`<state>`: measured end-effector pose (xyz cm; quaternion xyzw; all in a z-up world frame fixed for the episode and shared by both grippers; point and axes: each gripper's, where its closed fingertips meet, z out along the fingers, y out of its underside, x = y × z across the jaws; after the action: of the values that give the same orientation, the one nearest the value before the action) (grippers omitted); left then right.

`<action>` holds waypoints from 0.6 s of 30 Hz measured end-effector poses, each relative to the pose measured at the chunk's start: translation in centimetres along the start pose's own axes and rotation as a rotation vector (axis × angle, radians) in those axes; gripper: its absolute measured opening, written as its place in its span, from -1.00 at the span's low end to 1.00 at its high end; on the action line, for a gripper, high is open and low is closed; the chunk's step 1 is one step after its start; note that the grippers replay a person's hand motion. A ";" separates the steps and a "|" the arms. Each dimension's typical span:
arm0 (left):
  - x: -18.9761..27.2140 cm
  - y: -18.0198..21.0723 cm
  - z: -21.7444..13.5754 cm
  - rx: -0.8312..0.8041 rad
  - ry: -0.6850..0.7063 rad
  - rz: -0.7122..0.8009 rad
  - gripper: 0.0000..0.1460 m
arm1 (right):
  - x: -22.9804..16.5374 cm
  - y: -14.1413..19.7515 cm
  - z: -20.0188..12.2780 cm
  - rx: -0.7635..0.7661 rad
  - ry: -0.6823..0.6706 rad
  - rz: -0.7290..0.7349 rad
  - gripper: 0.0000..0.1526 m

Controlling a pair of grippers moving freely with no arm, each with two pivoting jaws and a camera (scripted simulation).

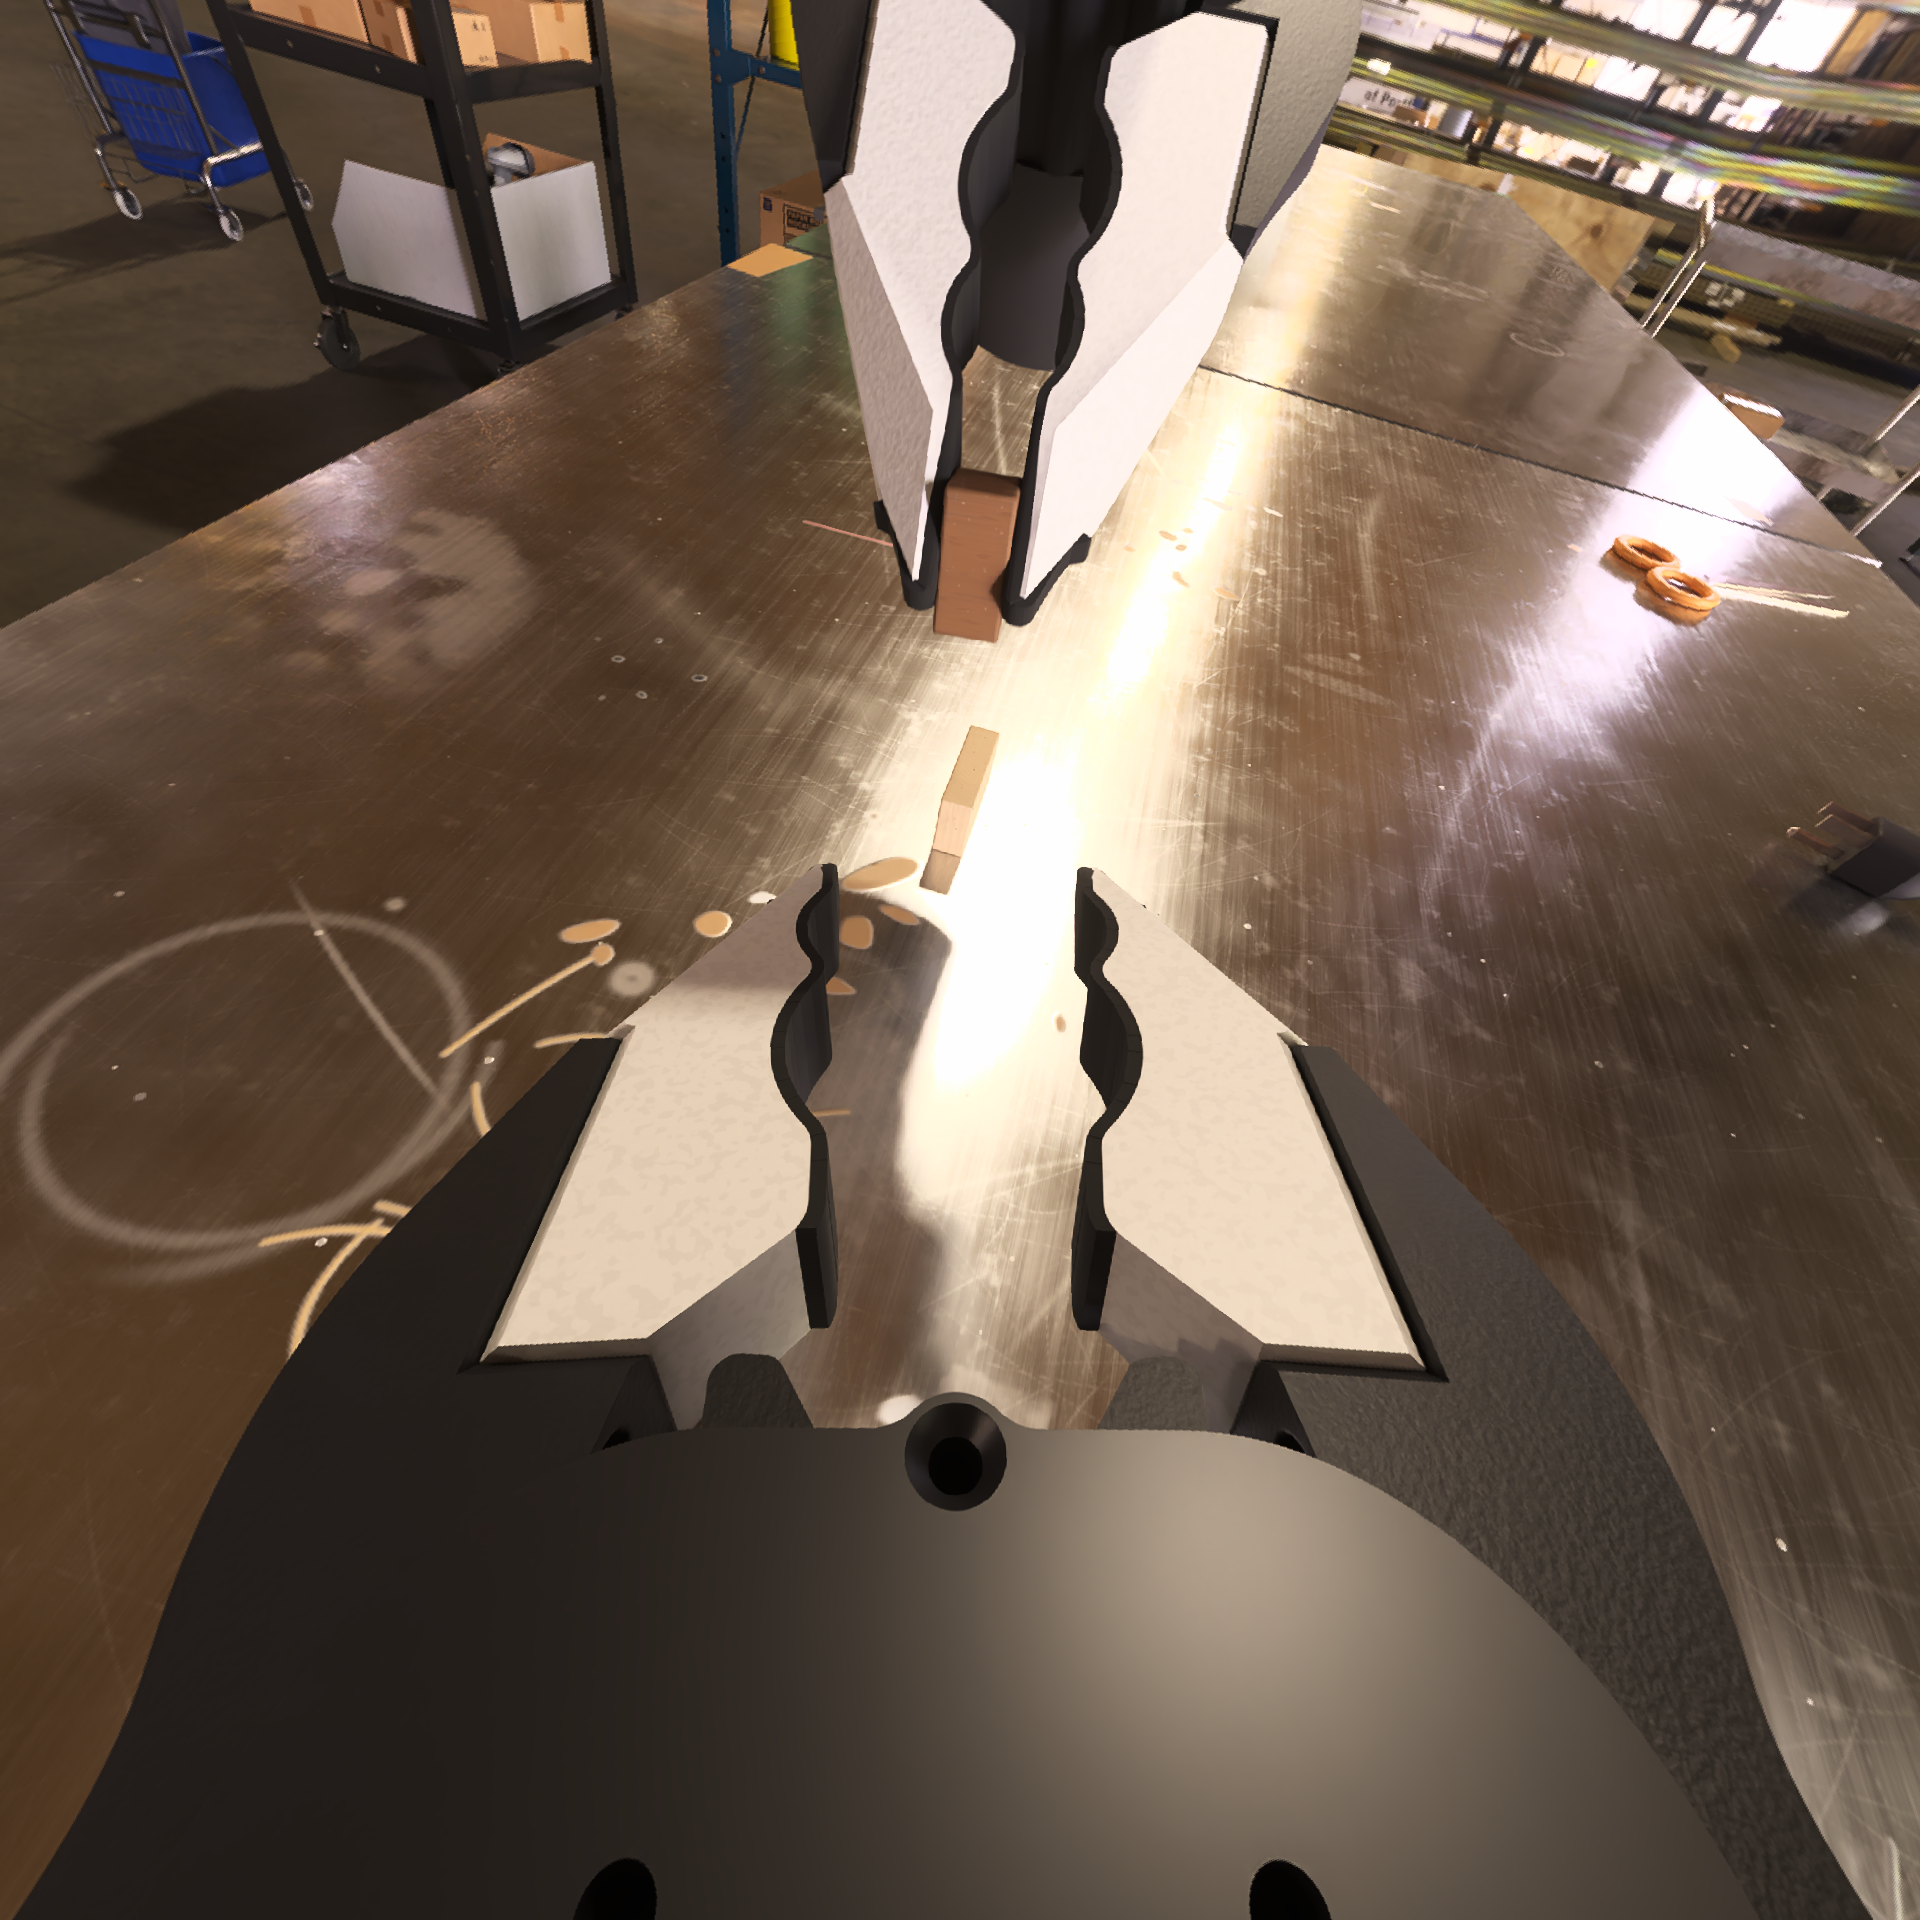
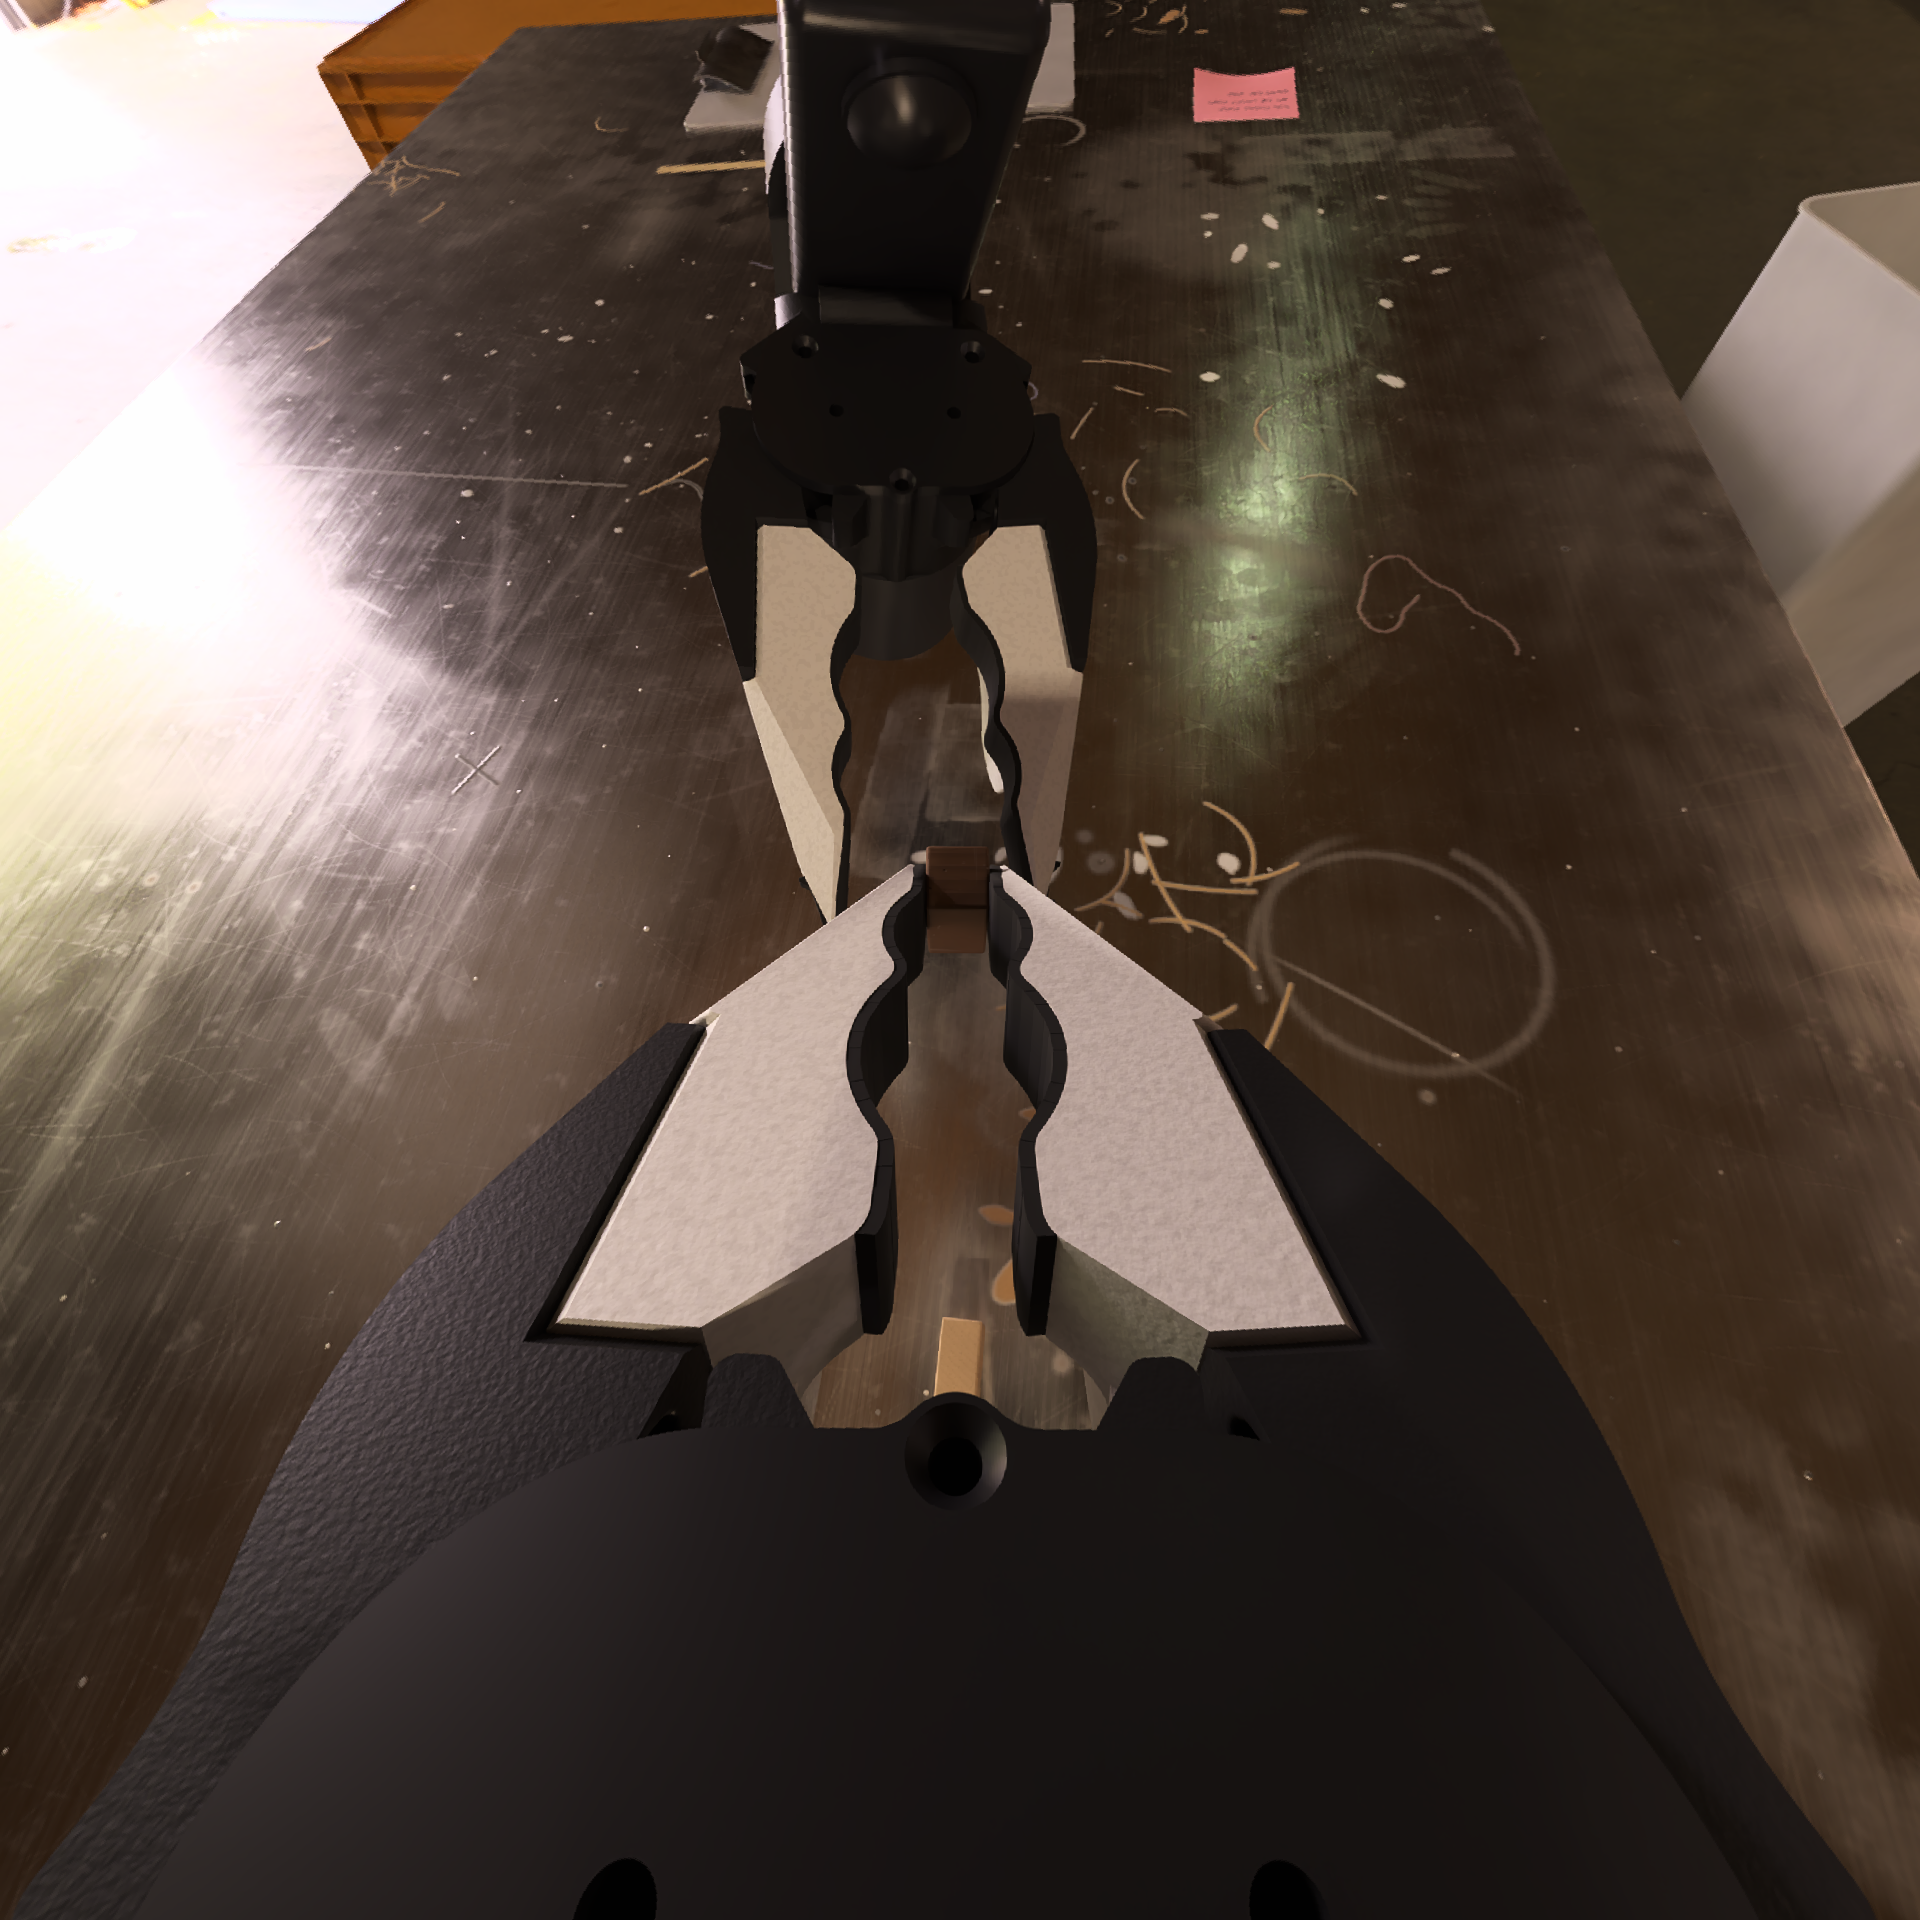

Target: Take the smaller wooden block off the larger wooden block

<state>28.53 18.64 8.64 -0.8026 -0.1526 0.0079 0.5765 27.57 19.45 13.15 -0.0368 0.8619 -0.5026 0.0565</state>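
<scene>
In the left wrist view, the left gripper (image 1: 954, 883) hovers over the table (image 1: 416, 727), jaws spread around nothing; ahead lies a pale block (image 1: 961, 808), and beyond it the right gripper (image 1: 968, 592) pinches a brown block (image 1: 975, 556). In the right wrist view, the right gripper (image 2: 954, 883) clamps that brown block (image 2: 954, 902); the pale block (image 2: 958, 1355) lies beneath.

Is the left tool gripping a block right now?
No: the left tool is open and empty, with the pale block lying on the table just ahead of its tips.
</scene>
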 end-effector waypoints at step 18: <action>-1.1 0.2 -0.9 0.012 -0.037 -0.025 -0.38 | 1.7 4.2 2.0 -0.076 -0.007 0.001 -0.86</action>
<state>27.65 17.49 8.57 -0.7970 -0.1732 0.0164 0.5784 26.09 19.63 8.39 -0.0401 0.8801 -0.4695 0.0585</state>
